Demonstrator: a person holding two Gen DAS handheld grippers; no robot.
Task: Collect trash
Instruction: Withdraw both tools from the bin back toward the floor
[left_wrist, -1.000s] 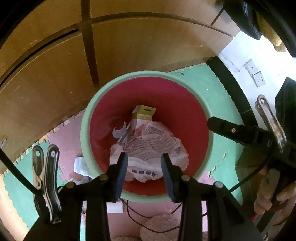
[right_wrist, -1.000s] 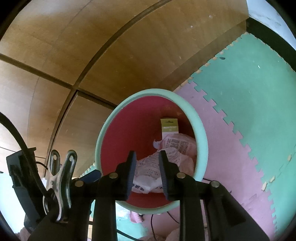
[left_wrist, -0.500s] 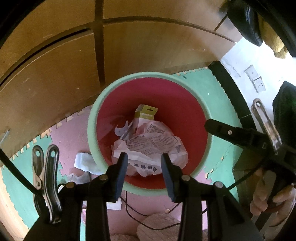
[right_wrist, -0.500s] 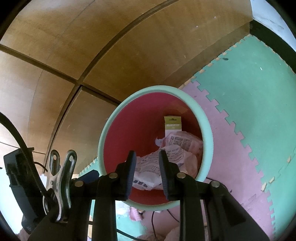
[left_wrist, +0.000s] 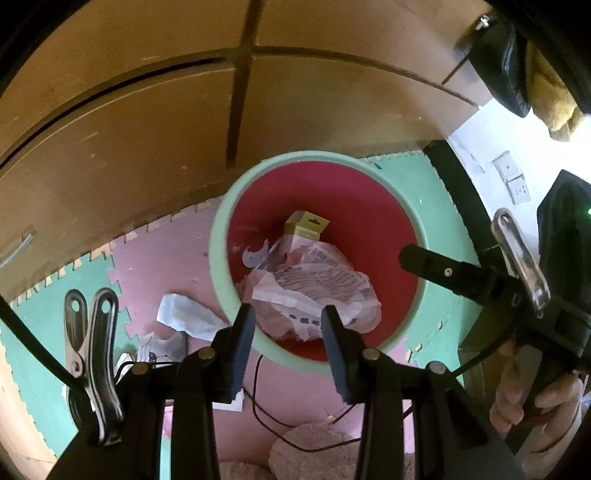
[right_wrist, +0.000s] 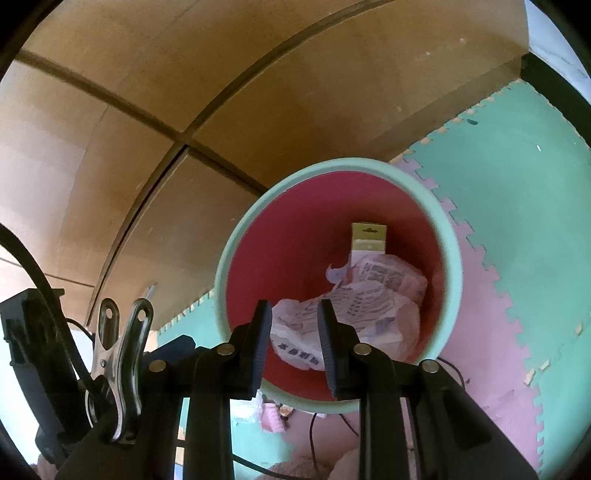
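Both grippers (left_wrist: 288, 314) (right_wrist: 291, 310) raised, empty; bin (left_wrist: 221, 273) farther.

Right gripper (right_wrist: 291, 314) poised above a bin (right_wrist: 236, 240) with a pale green rim and red inside, jaws parted with nothing between them. Inside the bin, crumpled printed paper (right_wrist: 373, 306) piled toward the near right wall, an olive and white small box (right_wrist: 368, 238) standing upright behind it against the far wall. Bin set on a foam puzzle mat (right_wrist: 517, 229) of green and pink tiles, close to a wooden cabinet (right_wrist: 184, 110); a thin black cable (right_wrist: 314, 435) trailing on the mat below the bin.
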